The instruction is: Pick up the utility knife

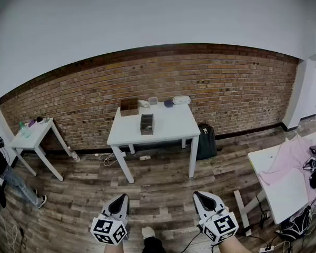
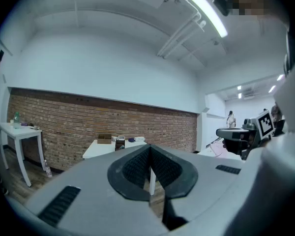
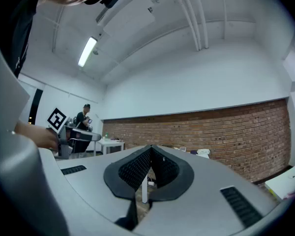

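The white table (image 1: 168, 126) stands a few steps ahead against the brick wall. On it are a brown box (image 1: 129, 106), a dark open container (image 1: 146, 124) and small items along the back edge. No utility knife can be made out at this distance. My left gripper (image 1: 121, 198) and right gripper (image 1: 198, 195) are held low over the wooden floor, far short of the table. Both are shut with nothing between the jaws. The same table (image 2: 96, 149) shows small past the tip of the left gripper (image 2: 148, 147). The right gripper (image 3: 150, 146) also points toward the brick wall.
A small white side table (image 1: 34, 133) with bottles stands at the left, and a person (image 1: 4, 170) is beside it. A black backpack (image 1: 206, 140) leans by the main table's right leg. A table with pink cloth (image 1: 292, 159) is at the right. Cables (image 1: 106, 157) lie on the floor.
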Tool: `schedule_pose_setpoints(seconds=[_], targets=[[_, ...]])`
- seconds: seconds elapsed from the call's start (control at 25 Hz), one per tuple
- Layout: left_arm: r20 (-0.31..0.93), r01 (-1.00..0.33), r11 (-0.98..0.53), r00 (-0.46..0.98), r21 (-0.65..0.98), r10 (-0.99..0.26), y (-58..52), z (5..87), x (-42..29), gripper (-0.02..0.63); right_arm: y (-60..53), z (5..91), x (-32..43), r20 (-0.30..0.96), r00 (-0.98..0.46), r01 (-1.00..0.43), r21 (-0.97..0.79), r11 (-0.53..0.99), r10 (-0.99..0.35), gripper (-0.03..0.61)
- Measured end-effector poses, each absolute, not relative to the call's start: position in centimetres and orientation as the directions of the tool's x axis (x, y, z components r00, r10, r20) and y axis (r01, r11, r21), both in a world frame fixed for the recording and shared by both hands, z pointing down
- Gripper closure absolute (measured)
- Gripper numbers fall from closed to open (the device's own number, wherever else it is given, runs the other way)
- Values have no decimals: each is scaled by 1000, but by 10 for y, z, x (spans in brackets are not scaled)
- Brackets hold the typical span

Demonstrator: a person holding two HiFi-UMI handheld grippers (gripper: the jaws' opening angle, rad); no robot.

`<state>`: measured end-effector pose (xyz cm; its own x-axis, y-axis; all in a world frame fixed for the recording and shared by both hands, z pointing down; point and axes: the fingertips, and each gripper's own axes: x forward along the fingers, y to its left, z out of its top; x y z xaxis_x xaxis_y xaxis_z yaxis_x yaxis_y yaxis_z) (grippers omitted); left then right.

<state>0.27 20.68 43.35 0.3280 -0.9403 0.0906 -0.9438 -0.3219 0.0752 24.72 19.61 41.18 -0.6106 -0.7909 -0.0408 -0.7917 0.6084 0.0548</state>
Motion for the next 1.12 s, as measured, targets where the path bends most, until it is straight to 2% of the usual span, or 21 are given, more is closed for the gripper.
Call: schedule_pose_setpoints(seconds=[0.36, 0.76, 1.12], targets=[[38, -930, -349, 355, 118, -934, 163, 425, 0, 626, 161, 422, 243, -8, -606, -794, 71, 604, -795, 581], [59, -927, -375, 375, 5, -925, 80, 424, -17, 626, 84, 426, 205, 3, -601, -797, 78, 599, -799, 581], [50, -896, -443, 443, 9, -895, -16, 408, -67, 626, 1, 401, 145, -3, -569, -817, 113, 565, -823, 581]])
